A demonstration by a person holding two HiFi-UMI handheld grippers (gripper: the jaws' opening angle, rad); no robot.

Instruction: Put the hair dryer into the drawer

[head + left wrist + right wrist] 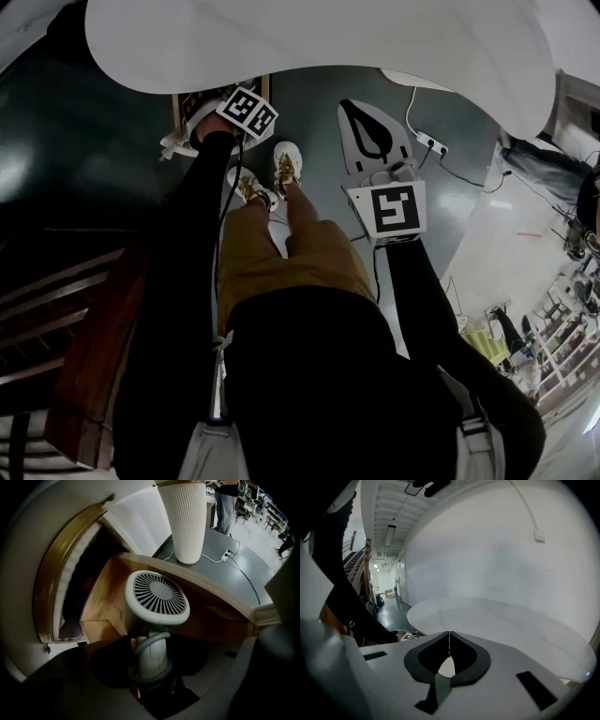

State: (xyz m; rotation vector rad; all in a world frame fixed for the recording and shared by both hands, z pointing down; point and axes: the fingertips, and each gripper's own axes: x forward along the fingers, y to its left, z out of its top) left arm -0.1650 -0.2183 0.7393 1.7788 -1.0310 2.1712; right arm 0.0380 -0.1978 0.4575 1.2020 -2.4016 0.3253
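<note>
The white hair dryer (157, 597) hangs with its round grille facing the left gripper view. Its handle (152, 656), with the grey cord looped round it, is clamped between the jaws of my left gripper (152, 672). Right behind and under it is the open wooden drawer (105, 597) in the white cabinet. In the head view the left gripper (202, 131) points steeply down at the drawer (176, 111). My right gripper (352, 106) (449, 639) hangs over the dark floor, its jaws tip to tip with nothing between them.
A white round table (328, 37) stands on a ribbed pedestal (183, 522) just beyond the drawer. A power strip (228, 553) and cable lie on the grey floor. The person's shoes (286, 164) stand beside the drawer. Wooden stairs (56, 309) run along the left.
</note>
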